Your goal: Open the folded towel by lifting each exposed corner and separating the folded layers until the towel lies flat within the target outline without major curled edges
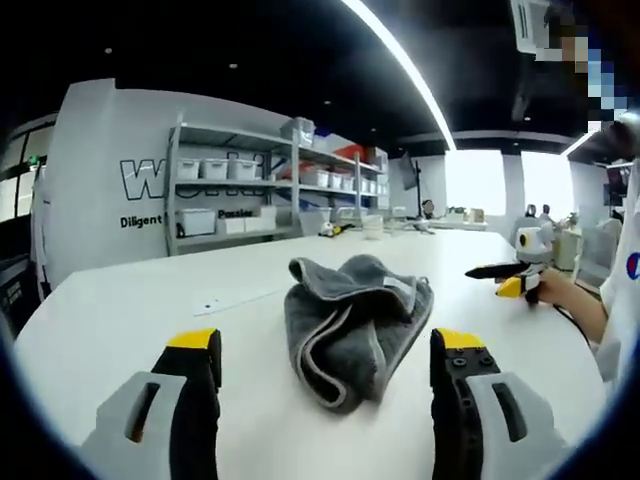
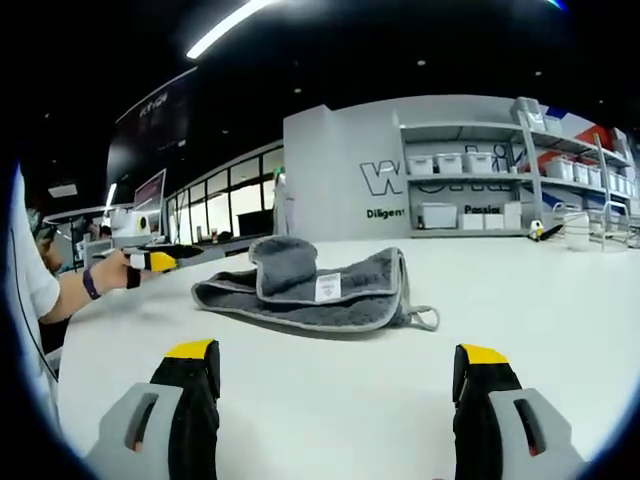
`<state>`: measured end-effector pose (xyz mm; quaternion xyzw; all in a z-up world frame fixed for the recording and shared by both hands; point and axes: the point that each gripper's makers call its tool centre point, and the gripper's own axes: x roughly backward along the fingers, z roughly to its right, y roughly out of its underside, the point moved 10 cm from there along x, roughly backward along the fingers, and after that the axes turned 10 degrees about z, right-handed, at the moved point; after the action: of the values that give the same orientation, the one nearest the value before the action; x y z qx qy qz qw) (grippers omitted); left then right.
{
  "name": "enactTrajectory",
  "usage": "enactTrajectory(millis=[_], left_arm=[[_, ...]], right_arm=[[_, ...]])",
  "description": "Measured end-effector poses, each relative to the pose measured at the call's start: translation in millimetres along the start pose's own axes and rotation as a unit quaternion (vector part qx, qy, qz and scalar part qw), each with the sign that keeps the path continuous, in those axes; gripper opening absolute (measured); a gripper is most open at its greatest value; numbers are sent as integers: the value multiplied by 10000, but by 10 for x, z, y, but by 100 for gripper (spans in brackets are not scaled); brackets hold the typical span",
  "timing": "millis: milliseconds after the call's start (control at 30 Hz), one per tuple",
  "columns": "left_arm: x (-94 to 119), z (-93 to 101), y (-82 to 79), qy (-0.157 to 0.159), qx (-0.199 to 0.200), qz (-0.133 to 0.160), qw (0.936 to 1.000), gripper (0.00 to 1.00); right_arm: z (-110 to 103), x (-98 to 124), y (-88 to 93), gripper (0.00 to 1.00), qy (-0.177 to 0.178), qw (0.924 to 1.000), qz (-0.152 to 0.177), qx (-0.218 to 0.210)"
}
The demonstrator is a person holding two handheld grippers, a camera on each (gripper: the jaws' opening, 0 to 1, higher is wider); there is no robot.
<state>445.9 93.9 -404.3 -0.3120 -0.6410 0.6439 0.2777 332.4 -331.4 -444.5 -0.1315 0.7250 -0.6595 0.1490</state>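
Ahead of the left claw (image 1: 326, 352), between its two yellow-tipped jaws and a little beyond them, a grey towel (image 1: 355, 325) lies bunched and folded on the white table (image 1: 130, 320). Those jaws stand wide apart with nothing between them, held just above the tabletop. Off to that claw's right, past the towel, the right claw (image 1: 490, 272) shows in a person's hand (image 1: 552, 289), its dark jaws close together as seen from here, pointing toward the towel but apart from it.

From the right gripper view, the right claw (image 2: 335, 365) has its jaws spread wide and empty, and the towel (image 2: 320, 290) lies ahead between them, a small white label (image 2: 328, 287) on its upper fold and a loop (image 2: 424, 318) trailing from its near right edge. To its left, the left claw (image 2: 165, 259) is held by a hand (image 2: 115, 270) near the towel's far edge, not touching it. Shelves with white bins (image 2: 470, 190) stand against the wall beyond.
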Motion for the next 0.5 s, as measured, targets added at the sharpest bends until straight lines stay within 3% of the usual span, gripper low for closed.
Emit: enactTrajectory(millis=[167,500], left_arm=[[72,-19,55,86,-47,-44,9999,99],[308,-91,206,193,-167,-241,9994,99]], right_arm=[[-26,-39,23,99,-49,9997,-126,182],[-47,-62,45,99,-125,9991,-219,338]])
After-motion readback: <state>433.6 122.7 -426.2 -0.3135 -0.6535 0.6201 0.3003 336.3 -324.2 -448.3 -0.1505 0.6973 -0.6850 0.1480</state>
